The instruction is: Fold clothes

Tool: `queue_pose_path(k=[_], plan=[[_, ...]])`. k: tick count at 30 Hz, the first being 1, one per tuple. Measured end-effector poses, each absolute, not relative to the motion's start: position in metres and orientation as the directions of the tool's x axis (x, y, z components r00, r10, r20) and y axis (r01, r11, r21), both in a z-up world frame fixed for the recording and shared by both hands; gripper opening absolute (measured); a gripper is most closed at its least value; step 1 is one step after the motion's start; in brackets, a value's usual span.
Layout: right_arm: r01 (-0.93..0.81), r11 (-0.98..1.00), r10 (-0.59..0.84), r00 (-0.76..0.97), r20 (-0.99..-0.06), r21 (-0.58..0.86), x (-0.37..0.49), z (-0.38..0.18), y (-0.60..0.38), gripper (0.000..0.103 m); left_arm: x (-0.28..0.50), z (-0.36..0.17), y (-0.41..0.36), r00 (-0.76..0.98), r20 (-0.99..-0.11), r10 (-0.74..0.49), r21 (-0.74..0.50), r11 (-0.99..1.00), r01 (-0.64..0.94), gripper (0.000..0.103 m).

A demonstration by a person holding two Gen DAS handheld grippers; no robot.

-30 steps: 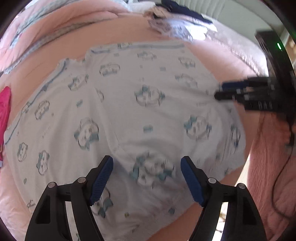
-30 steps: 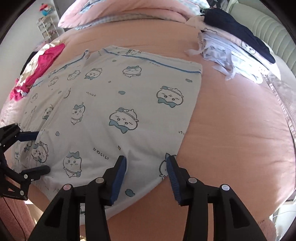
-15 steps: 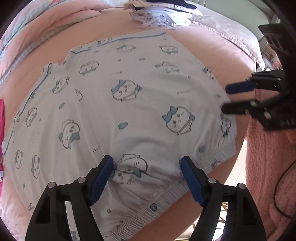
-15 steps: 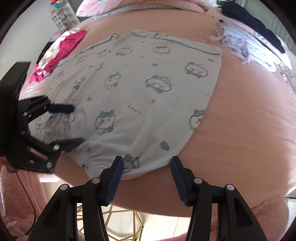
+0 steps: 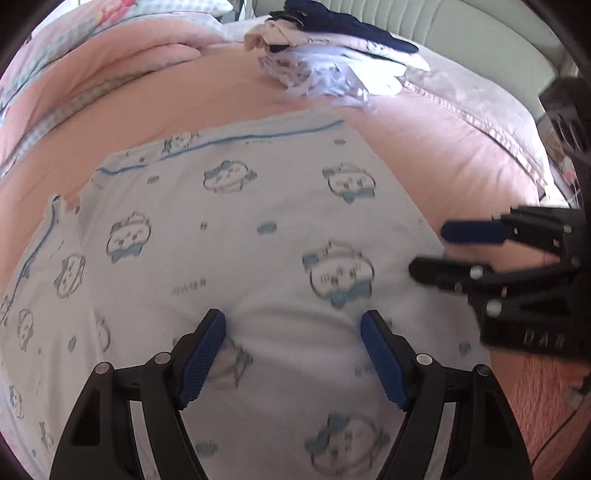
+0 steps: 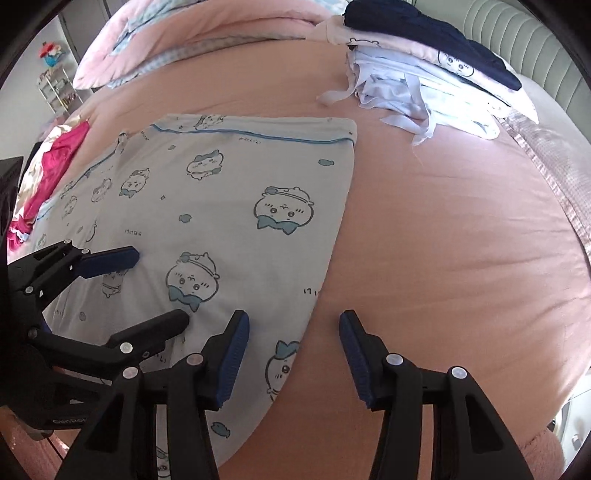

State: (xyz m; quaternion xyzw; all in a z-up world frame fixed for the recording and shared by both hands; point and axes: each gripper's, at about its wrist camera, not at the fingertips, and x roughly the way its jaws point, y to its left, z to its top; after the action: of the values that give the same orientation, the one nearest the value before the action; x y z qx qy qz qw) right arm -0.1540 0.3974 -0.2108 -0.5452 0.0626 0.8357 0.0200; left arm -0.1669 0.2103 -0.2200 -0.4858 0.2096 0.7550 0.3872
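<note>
The left claw (image 5: pixel 291 354) hangs with its jaws wide apart and empty above the near part of a pale blue cotton garment printed with cartoon faces (image 5: pixel 258 258), spread flat on the bed. The right claw (image 6: pixel 293 350) also stands parted and grips nothing; it straddles the garment's right edge, one blue pad over the cloth and the other over the bare salmon-pink bed sheet (image 6: pixel 461 240). Right of that edge the sheet lies open and smooth. The garment's far hem carries a blue piping line. Left of it lies a magenta cloth (image 6: pixel 55 158). Beyond, a stack of folded light blue, pink and navy clothes (image 6: pixel 436 81) sits near a padded pale green headboard (image 6: pixel 535 44), with a pink quilt (image 6: pixel 207 33) at the far left.
</note>
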Motion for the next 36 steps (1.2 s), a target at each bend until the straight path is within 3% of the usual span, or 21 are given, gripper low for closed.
queue_pose_path(k=[6, 11, 13, 18, 22, 31, 36], plan=[[-0.086, -0.981, -0.123, -0.424, -0.898, 0.175, -0.136, -0.204, 0.4, 0.052, -0.133, -0.217, 0.159, -0.193, -0.934, 0.301, -0.024, -0.592, -0.805, 0.076], [-0.107, -0.957, -0.199, -0.426, -0.882, 0.268, -0.126, -0.2, 0.398, 0.048, -0.128, -0.203, 0.145, -0.221, -0.911, 0.348, -0.041, -0.609, -0.792, 0.076], [-0.122, -0.959, -0.181, -0.433, -0.883, 0.256, -0.123, -0.195, 0.397, 0.04, -0.136, -0.197, 0.154, -0.255, -0.893, 0.37, -0.041, -0.631, -0.774, 0.076], [-0.138, -0.965, -0.147, -0.427, -0.892, 0.225, -0.12, -0.194, 0.394, 0.04, -0.151, -0.204, 0.198, -0.205, -0.883, 0.421, -0.108, -0.61, -0.785, 0.076], [-0.139, -0.964, -0.151, -0.41, -0.899, 0.225, -0.111, -0.2, 0.394, 0.04, -0.132, -0.218, 0.211, -0.235, -0.904, 0.357, -0.011, -0.569, -0.822, 0.076], [-0.066, -0.969, -0.186, -0.441, -0.878, 0.238, -0.094, -0.183, 0.358, 0.04, -0.083, -0.203, 0.135, -0.266, -0.879, 0.396, -0.065, -0.652, -0.756, 0.077], [0.003, -0.994, -0.106, -0.336, -0.936, 0.111, -0.087, -0.208, 0.327, 0.04, -0.107, -0.183, 0.091, -0.41, -0.823, 0.394, -0.069, -0.785, -0.616, 0.077]])
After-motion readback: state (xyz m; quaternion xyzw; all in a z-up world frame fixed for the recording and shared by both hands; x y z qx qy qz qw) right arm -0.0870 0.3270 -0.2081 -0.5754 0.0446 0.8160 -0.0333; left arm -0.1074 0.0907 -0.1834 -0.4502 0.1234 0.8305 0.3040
